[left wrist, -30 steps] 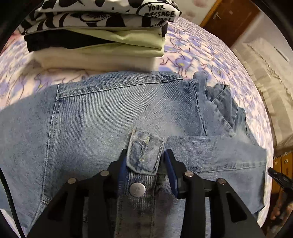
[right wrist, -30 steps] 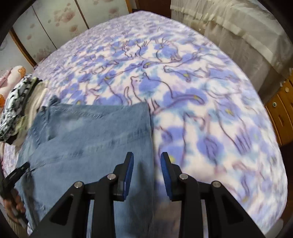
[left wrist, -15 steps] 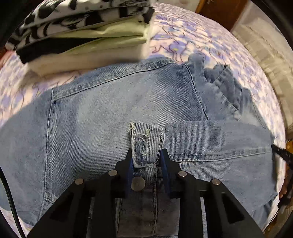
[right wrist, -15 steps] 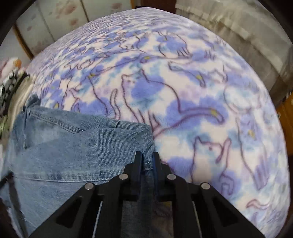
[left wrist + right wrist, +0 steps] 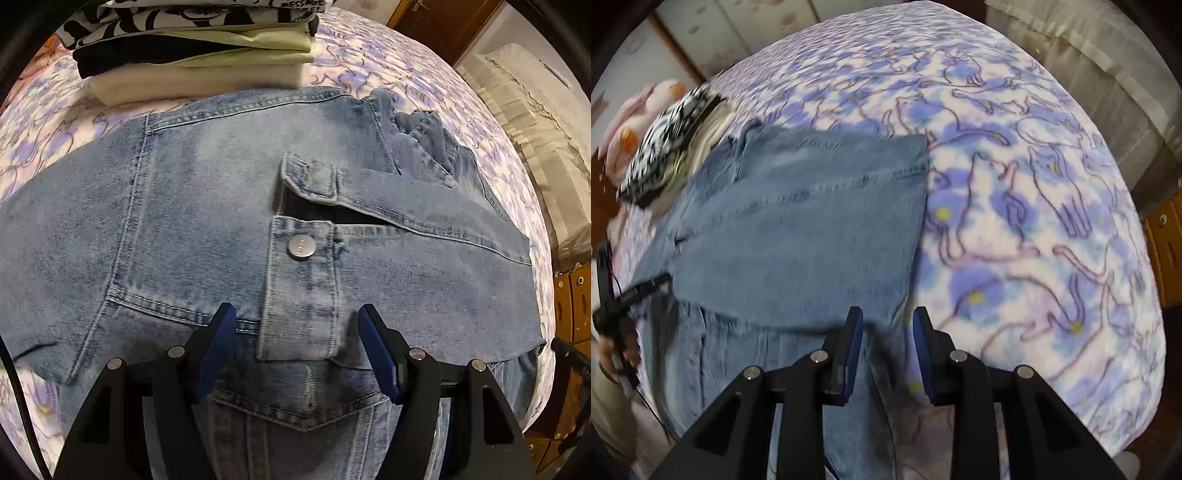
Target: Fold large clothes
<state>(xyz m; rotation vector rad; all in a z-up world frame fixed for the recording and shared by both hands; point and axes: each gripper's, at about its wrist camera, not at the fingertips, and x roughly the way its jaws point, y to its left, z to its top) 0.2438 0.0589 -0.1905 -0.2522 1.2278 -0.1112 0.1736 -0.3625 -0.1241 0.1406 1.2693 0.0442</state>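
Observation:
A light blue denim jacket (image 5: 207, 206) lies folded on the bed; its buttoned placket (image 5: 301, 280) with a metal button lies flat on top. My left gripper (image 5: 295, 325) is open, its blue pads either side of the placket's lower end, holding nothing. In the right wrist view the jacket (image 5: 812, 229) lies with its right edge folded over. My right gripper (image 5: 888, 325) is open just above that edge, empty.
A stack of folded clothes (image 5: 199, 48), black-and-white print on top, sits behind the jacket and shows in the right wrist view (image 5: 668, 147). The bed has a purple cat-print cover (image 5: 1034, 221). Wooden drawers (image 5: 569, 302) stand to the right.
Both grippers were shut on denim half a second ago. Both have opened, let go and pulled back. The placket now lies flat on the jacket.

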